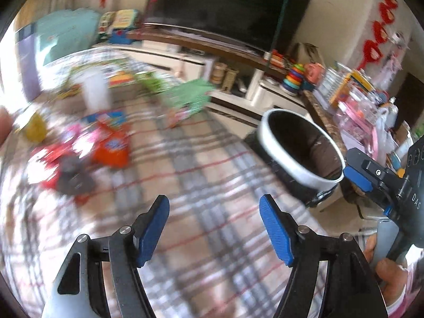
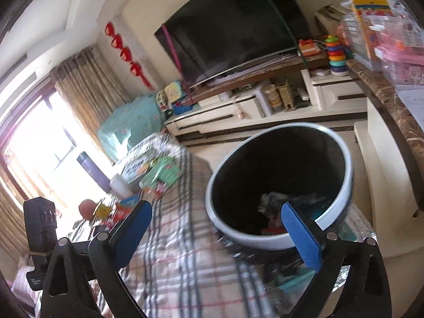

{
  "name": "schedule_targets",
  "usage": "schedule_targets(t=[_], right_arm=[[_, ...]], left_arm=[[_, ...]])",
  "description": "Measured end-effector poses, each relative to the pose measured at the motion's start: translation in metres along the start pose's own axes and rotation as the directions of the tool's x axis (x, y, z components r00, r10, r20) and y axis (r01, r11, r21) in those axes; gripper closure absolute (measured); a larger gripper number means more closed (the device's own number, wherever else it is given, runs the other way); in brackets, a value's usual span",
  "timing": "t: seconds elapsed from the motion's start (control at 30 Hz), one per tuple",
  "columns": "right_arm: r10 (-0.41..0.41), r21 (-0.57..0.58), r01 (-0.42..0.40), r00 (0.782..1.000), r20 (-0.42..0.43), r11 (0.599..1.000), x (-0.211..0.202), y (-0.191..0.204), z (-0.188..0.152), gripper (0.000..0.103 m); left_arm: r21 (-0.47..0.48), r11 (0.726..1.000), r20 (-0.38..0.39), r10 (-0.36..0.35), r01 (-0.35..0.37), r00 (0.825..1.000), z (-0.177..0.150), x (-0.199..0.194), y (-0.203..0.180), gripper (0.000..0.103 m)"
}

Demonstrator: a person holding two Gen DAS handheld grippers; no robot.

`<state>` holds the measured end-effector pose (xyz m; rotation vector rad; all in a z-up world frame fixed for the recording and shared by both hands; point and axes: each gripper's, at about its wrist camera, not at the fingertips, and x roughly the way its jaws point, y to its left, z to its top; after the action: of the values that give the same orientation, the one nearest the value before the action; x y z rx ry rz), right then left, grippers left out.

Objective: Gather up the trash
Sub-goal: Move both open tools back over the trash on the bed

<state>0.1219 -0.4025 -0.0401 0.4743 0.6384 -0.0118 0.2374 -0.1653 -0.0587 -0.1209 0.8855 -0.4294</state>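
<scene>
Hovering over plaid cloth (image 1: pixel 212 159), left gripper (image 1: pixel 214 228) and right gripper (image 2: pixel 216 234) — jaws wide, empty, bin (image 2: pixel 344 185) near

Wrappers (image 1: pixel 79 156) blurred – bin (image 2: pixel 265 241) contents indistinct

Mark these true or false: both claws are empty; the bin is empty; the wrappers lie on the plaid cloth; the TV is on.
1. Both claws are empty: true. The left claw and right claw stand open with nothing between them.
2. The bin is empty: false. Trash lies inside.
3. The wrappers lie on the plaid cloth: true.
4. The TV is on: false. Its screen is dark.
</scene>
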Motion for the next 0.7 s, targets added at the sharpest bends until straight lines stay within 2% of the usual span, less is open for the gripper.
schedule_targets(t=[0.17, 0.4, 0.57, 0.7], right_arm=[[0.000, -0.059, -0.003, 0.999, -0.051, 0.998, 0.014, 0.035, -0.021, 0.003], [-0.025, -0.127, 0.011, 0.994, -0.107, 0.992, 0.037, 0.071, -0.051, 0.003], [-0.057, -0.204, 0.030, 0.990, -0.130, 0.978, 0.051, 0.090, -0.071, 0.003], [-0.049, -0.222, 0.018, 0.990, -0.135, 0.975, 0.055, 0.100, -0.078, 0.003]], left_arm=[[-0.076, 0.995, 0.018, 0.069, -0.067, 0.997, -0.026, -0.035, 0.030, 0.033], [-0.176, 0.974, 0.026, 0.147, -0.140, 0.989, -0.056, -0.071, 0.057, 0.033], [-0.217, 0.963, 0.032, 0.172, -0.161, 0.985, -0.063, -0.084, 0.059, 0.033], [-0.246, 0.955, 0.026, 0.177, -0.166, 0.984, -0.064, -0.085, 0.061, 0.033]])
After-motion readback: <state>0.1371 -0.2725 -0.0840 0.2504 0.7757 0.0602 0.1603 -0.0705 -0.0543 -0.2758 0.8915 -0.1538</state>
